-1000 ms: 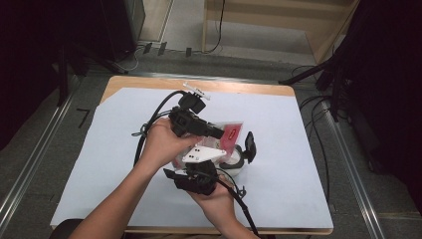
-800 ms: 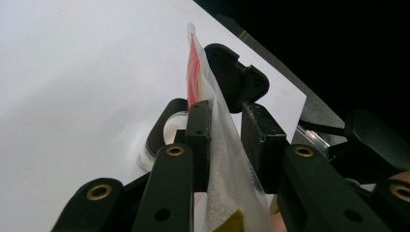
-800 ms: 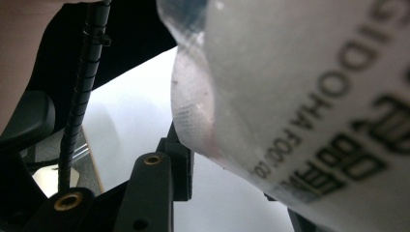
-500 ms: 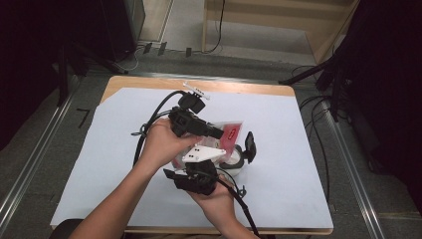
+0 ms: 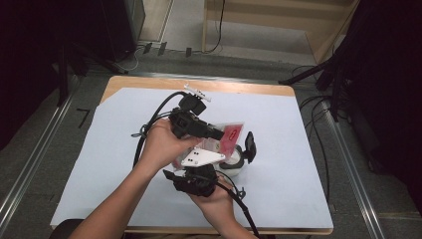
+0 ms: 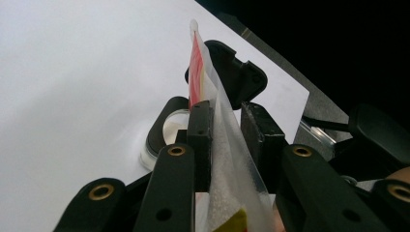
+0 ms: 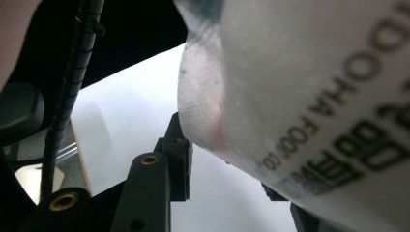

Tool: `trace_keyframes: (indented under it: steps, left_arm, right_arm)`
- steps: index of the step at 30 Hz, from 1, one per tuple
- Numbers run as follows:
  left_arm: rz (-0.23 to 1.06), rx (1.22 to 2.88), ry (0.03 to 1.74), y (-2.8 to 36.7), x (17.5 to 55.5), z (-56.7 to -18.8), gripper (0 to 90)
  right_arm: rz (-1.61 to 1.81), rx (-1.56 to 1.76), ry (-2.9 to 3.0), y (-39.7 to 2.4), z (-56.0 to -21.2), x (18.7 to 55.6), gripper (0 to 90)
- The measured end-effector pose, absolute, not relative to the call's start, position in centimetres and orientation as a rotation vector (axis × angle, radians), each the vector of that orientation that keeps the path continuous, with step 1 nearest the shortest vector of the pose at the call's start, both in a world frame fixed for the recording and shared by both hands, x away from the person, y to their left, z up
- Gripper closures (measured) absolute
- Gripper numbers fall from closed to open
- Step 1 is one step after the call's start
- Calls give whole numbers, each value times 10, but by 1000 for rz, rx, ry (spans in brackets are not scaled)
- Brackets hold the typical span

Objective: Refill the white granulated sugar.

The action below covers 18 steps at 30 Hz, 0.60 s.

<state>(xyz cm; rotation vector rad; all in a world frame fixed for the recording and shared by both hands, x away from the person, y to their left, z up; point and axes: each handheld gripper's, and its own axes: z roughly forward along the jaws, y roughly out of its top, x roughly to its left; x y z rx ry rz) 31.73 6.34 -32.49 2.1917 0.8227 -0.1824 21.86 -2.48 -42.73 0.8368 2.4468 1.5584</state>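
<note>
High view, your hands: both meet over the middle of the white sheet that covers the table.
High view, left gripper: your left hand holds it level, jaws pointing right toward the plastic packet.
High view, packet: clear with a red label, lifted off the sheet, between the two tools.
High view, right gripper: your right hand holds it from below, grey plate on top; jaw state can't be read from here.
High view, jar: small, white inside, stands on the sheet just under the packet, black flip lid upright at its right.
Left gripper view, jaws: the packet stands edge-on between them; one pad lies against the film, the other sits a little off it. Not a clamp.
Left gripper view, beyond: open jar and raised lid on the sheet.
Right gripper view, packet: very close, blurred, black print legible in part.
Right gripper view, jaws: they have just been opening; one finger shows beside the film, the other is hidden behind it. Cannot tell whether you grip.
</note>
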Motion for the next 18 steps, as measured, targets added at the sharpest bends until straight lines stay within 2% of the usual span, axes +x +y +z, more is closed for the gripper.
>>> trace_keyframes:
  steps: [18]
  left_arm:
    - [-208,2248,841,74,310,-331,758]
  right_arm:
    - [1536,750,2433,-17,-441,209,549]
